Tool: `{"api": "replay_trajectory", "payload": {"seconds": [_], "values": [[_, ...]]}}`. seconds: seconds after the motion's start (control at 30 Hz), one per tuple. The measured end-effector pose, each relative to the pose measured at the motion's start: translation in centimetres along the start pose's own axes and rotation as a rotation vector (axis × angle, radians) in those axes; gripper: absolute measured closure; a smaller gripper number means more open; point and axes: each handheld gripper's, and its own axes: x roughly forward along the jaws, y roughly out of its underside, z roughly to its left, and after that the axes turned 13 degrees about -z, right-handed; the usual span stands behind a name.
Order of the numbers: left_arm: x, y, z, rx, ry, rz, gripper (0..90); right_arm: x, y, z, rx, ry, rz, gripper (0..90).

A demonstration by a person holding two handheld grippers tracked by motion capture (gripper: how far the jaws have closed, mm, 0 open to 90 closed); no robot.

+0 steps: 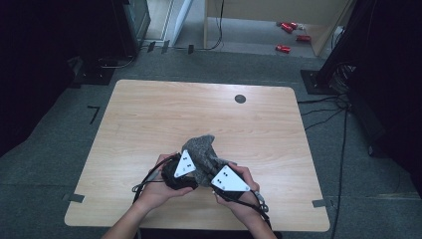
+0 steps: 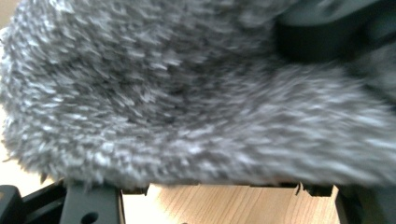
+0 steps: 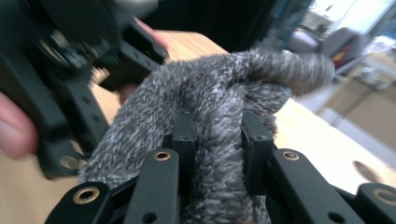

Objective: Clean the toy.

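Cloth [image 1: 204,152], grey and fuzzy, hangs bunched above the bench [image 1: 149,119] between us: our right gripper [image 3: 218,140] clenched on a fold, left gripper [image 1: 191,172] grip unclear. Pulling apart unevenly could slip it free.

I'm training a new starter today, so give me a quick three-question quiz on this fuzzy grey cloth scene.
1. True or false: the right gripper is shut on the grey fuzzy cloth.
2. What is the table top made of? A glass, B wood, C metal.
3. Fill in: the red cans lie on the ____.

Key: 1 true. 2 B. 3 floor.
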Motion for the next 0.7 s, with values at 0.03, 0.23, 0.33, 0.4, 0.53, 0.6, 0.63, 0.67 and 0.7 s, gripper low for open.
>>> {"api": "replay_trajectory", "payload": {"seconds": [0.03, 0.23, 0.33, 0.4, 0.53, 0.6, 0.63, 0.67, 0.7], "values": [[0.0, 0.1, 0.1, 0.000, 0.000, 0.002, 34.9, 0.1, 0.1, 0.0, -0.009, 0.018, 0.010, 72.9], [-0.4, 0.4, 0.7, -0.048, -0.006, -0.068, 34.9, -0.7, 0.8, -3.0, 0.174, 0.108, 0.017, 73.4], [-0.6, 0.8, 1.0, -0.066, 0.040, -0.149, 34.9, -1.3, 0.4, -3.4, 0.237, 0.096, -0.051, 72.5], [-0.6, 1.0, 0.8, -0.055, 0.044, -0.201, 34.8, -1.3, 0.2, -3.2, 0.256, 0.081, -0.073, 72.3], [-0.8, 1.0, 0.6, -0.002, 0.033, -0.239, 34.6, -0.7, 1.1, -3.0, 0.284, 0.072, -0.049, 73.1], [-1.1, 1.1, 0.7, -0.012, 0.042, -0.267, 34.6, -0.4, 1.8, -3.5, 0.314, 0.082, 0.004, 73.4], [-1.2, 1.1, 0.8, -0.023, 0.046, -0.284, 34.7, -0.4, 2.1, -3.7, 0.319, 0.094, 0.031, 73.5], [-1.2, 1.1, 0.8, -0.022, 0.043, -0.294, 34.7, -0.5, 2.4, -3.9, 0.334, 0.100, 0.033, 73.6], [-1.2, 1.1, 0.8, -0.017, 0.036, -0.300, 34.7, -0.6, 2.4, -4.1, 0.350, 0.103, 0.025, 73.7]]}}
